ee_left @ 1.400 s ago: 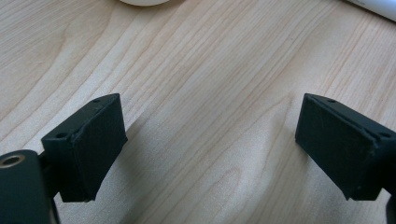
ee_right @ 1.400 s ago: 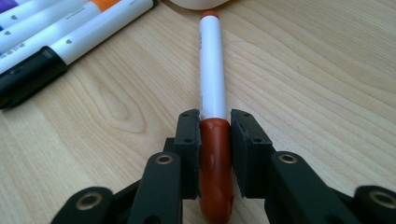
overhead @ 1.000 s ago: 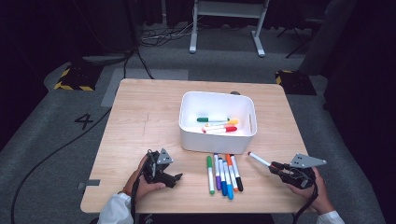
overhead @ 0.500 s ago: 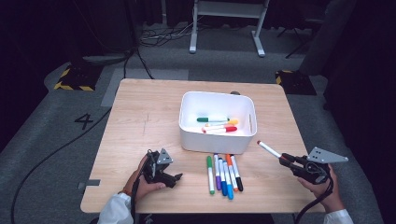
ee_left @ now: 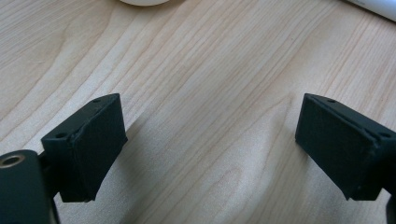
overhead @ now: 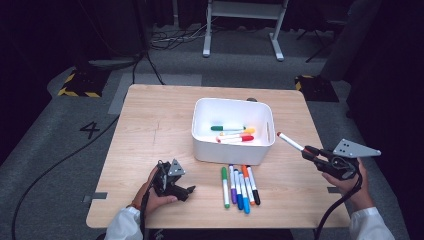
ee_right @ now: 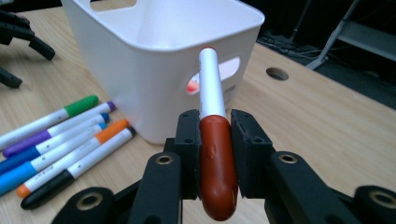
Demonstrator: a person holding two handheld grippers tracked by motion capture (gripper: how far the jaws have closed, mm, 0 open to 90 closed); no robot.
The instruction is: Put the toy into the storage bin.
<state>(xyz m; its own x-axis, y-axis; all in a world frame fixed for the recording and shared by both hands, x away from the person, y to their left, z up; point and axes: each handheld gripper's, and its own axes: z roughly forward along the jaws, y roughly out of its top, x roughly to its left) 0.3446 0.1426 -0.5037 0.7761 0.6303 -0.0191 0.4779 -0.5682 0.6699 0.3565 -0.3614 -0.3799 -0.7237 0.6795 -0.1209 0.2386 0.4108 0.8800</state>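
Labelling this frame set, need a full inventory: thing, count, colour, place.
Light wooden table: 1, centre of the high view.
White plastic bin with handle slots: 1, middle of the table.
Markers inside the bin: at least 3, caps green, orange and red, lying on its floor.
Row of markers on the table: 5, caps green, purple, blue, orange, black, side by side in front of the bin.
Brown-capped white marker: 1, clamped by its cap, body pointing toward the bin.
Hole in the tabletop: 1, beyond the bin.
White metal frame legs: on the floor behind the table.
Yellow-black striped floor plates: 2, by the far corners.
Left gripper: black, jaws apart, on the table.
Right gripper: black, gripping the marker.
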